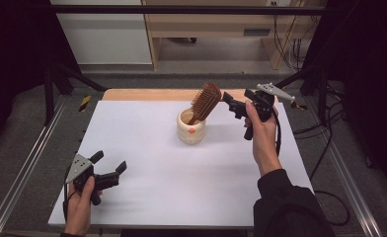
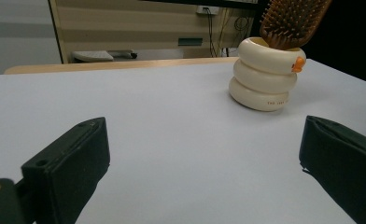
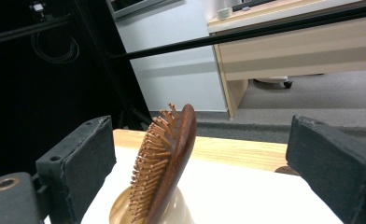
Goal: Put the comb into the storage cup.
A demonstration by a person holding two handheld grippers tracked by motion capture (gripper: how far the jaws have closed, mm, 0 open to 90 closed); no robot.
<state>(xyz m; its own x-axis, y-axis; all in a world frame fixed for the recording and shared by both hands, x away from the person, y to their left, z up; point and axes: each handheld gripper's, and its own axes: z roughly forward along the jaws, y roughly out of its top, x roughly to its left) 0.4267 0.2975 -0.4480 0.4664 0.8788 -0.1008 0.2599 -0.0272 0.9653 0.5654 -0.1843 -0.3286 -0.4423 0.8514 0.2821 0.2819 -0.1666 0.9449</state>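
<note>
Hairbrush (image 1: 206, 101) is standing handle-down in a cream ringed cup (image 1: 191, 129), its long axis leaning up and toward the right gripper (image 1: 229, 102), with the bristled head poking above the rim. In the right gripper view the hairbrush (image 3: 165, 161) is showing edge-on, bristles facing that view's left, and it is rising between the two released fingers (image 3: 78, 163) without touching either; the head is sitting nearer the left one, with wide room on the other side. In the high view this gripper is hovering just beside the head, raised above the desk (image 1: 147, 148), fingertips apart from the wood. The left gripper (image 1: 108, 170) is resting low near the front left corner of the desk, fingers (image 2: 69, 161) spread wide and grasping nothing, well apart from the cup (image 2: 265, 77) seen far ahead in its own view. The cup is standing toward the back of the desk, roughly midway across, near the far edge where a wooden strip (image 1: 147, 94) is showing. Bare white surface is lying open on all sides of the cup.
</note>
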